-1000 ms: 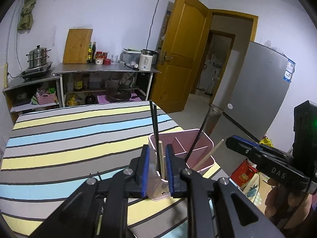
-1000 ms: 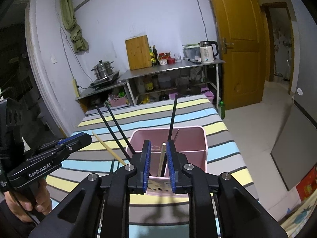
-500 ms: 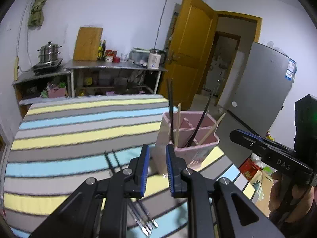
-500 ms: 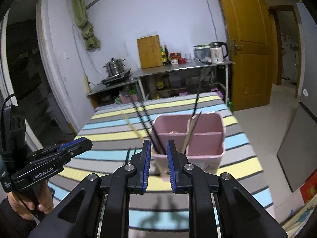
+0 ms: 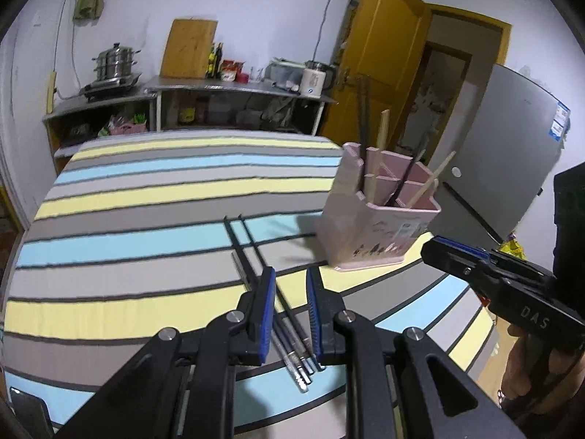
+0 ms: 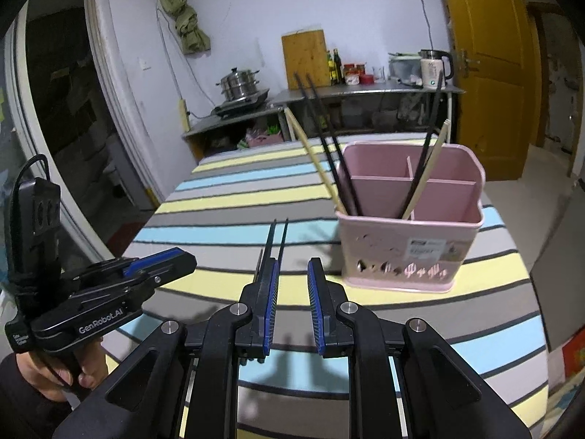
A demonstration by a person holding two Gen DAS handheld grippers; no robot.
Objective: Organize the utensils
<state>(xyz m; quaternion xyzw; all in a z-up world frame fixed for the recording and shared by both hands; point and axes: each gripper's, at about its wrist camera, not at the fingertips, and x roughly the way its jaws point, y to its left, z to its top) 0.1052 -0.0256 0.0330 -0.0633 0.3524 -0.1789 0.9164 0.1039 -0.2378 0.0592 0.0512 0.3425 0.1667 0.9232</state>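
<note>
A table (image 5: 146, 226) covered in a grey, yellow and blue striped cloth carries a pink utensil holder (image 5: 376, 226) at its right side and loose dark chopsticks (image 5: 256, 252) lying flat just left of it, nearer.

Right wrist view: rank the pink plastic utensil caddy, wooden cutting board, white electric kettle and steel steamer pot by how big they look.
1. Pink plastic utensil caddy, though it sits nearest.
2. Wooden cutting board.
3. Steel steamer pot and white electric kettle look about alike; I would not rank them.
</note>
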